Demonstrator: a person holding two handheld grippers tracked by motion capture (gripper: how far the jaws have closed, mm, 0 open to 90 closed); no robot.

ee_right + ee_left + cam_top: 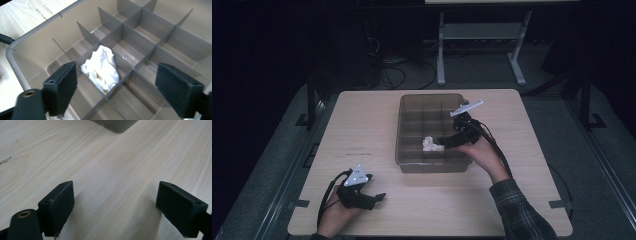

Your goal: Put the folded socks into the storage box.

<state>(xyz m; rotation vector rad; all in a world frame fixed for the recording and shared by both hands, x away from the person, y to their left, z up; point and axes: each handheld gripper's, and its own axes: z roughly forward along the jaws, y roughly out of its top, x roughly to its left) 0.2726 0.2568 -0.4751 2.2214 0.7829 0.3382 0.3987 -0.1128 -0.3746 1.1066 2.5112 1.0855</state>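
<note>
High view: a crumpled white cloth (431,144) lies in a middle compartment of the grey divided bin (409,159), near its front wall; the right gripper (443,142) hovers just beside it.

Left gripper view: left gripper (115,202) wide open, empty, short of the bin.

Right gripper view: jaws wide apart, empty, above the soft, bunched folds of the cloth.

A crumpled white cloth (102,68) is seen in a see-through grey plastic box (408,155) with dividers. The pale wooden table (362,125) is marked with light grain lines. A dark checked sleeve (522,212) is worn. Black jaws are shown.
</note>
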